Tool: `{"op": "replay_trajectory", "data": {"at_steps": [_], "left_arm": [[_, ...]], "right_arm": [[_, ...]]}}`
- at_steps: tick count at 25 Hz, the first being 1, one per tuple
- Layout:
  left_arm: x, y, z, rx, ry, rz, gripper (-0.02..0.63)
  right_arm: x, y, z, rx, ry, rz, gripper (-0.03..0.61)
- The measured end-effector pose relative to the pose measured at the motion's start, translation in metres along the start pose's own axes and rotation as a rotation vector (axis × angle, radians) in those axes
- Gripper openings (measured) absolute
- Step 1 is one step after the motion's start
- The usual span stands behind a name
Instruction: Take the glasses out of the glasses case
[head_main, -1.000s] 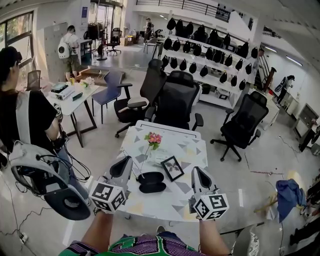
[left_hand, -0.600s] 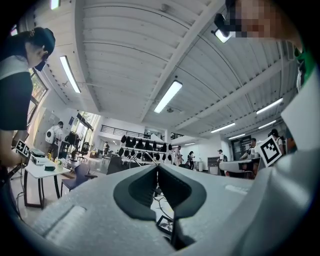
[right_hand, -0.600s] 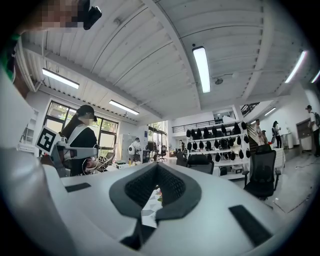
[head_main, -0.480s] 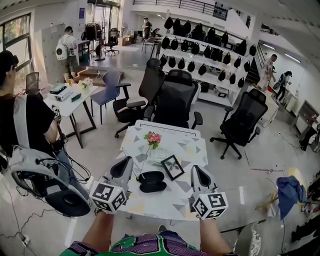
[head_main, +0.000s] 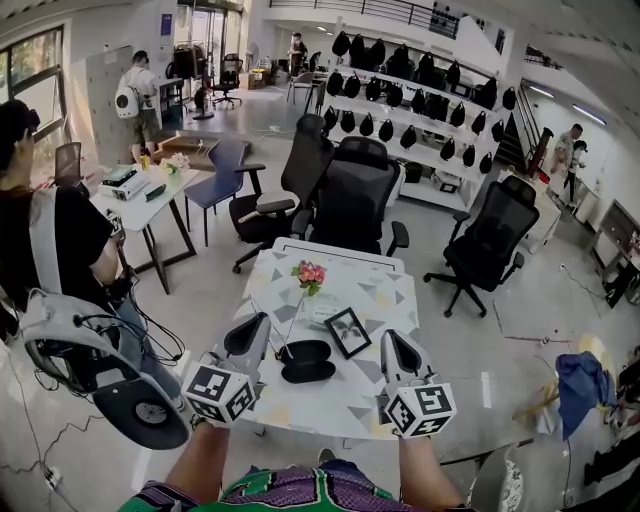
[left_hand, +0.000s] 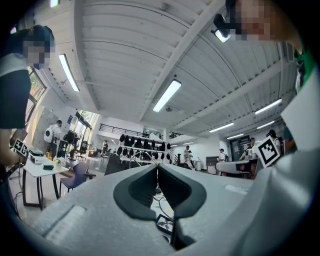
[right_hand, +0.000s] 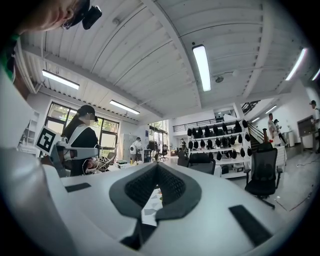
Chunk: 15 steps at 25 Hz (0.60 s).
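The black glasses case (head_main: 305, 360) lies on the patterned white table (head_main: 350, 292) near its front edge, showing as two dark oval halves side by side. No glasses can be made out at this distance. My left gripper (head_main: 250, 336) hovers just left of the case with its jaws pressed together and nothing between them. My right gripper (head_main: 392, 347) hangs to the right of the case, also shut and empty. In the left gripper view the left gripper (left_hand: 157, 168) has its pads meeting, and in the right gripper view the right gripper (right_hand: 156, 166) does too.
A small framed picture (head_main: 347, 333) stands just behind the case, and a pink flower (head_main: 307, 275) on a thin stem rises beside it. Black office chairs (head_main: 352, 205) crowd the table's far side. A person (head_main: 50, 240) with equipment stands at the left.
The case and both grippers hold almost the same places. Only the head view shifts slightly, and people in the background walk.
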<state>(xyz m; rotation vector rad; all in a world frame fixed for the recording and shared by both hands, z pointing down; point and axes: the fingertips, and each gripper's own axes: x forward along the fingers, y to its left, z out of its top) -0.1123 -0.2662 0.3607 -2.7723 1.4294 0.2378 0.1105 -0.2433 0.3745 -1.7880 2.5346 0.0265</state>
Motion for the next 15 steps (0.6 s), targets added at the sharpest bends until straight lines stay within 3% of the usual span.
{"op": "replay_trajectory", "data": {"at_steps": [15], "left_arm": [[-0.0009, 0.0040, -0.0037, -0.016, -0.002, 0.008, 0.021]], "right_arm": [[0.0056, 0.0051, -0.0074, 0.008, 0.012, 0.022, 0.001]]}}
